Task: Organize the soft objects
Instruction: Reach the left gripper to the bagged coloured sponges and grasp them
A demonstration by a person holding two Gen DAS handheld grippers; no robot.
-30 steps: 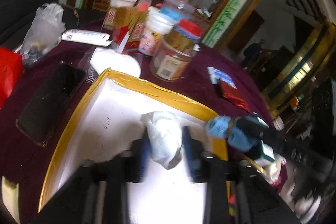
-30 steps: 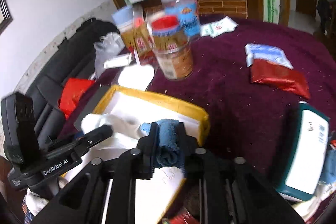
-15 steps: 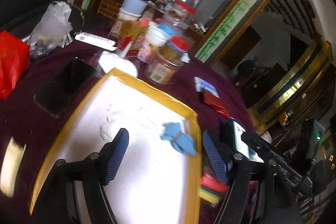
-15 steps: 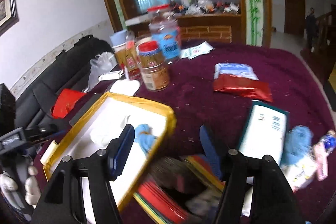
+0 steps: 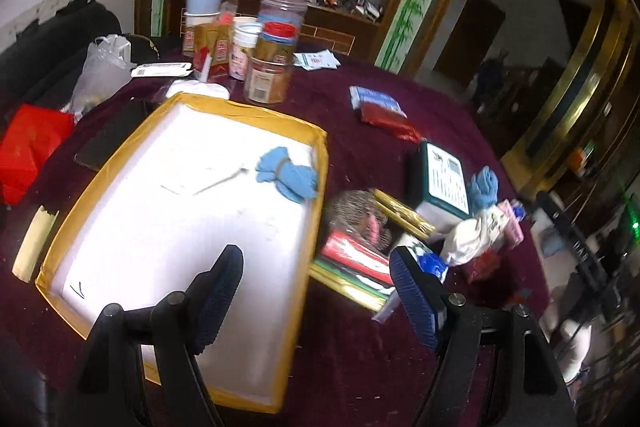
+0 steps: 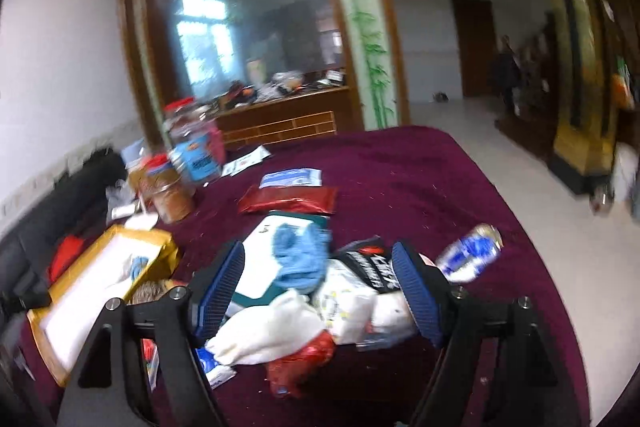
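A yellow-rimmed white tray (image 5: 280,115) lies on the maroon table and holds a blue cloth (image 5: 288,175). My left gripper (image 5: 316,295) is open and empty, above the tray's near right edge. My right gripper (image 6: 318,291) is open and empty, above a pile with a second blue cloth (image 6: 301,259) and a white cloth (image 6: 268,331). That pile also shows in the left wrist view, with the blue cloth (image 5: 485,187) and the white cloth (image 5: 464,241). The tray shows at the left of the right wrist view (image 6: 154,239).
Jars and boxes (image 5: 268,67) stand behind the tray. A phone (image 5: 114,135) and red bag (image 5: 32,143) lie left of it. A teal box (image 5: 442,179), red and blue packets (image 5: 380,111), books (image 5: 360,259) and a can (image 6: 472,253) lie right.
Both grippers have opened and let go of their cloths in the tray, then pulled back. The right gripper has swung right, over the pile beside the teal box.
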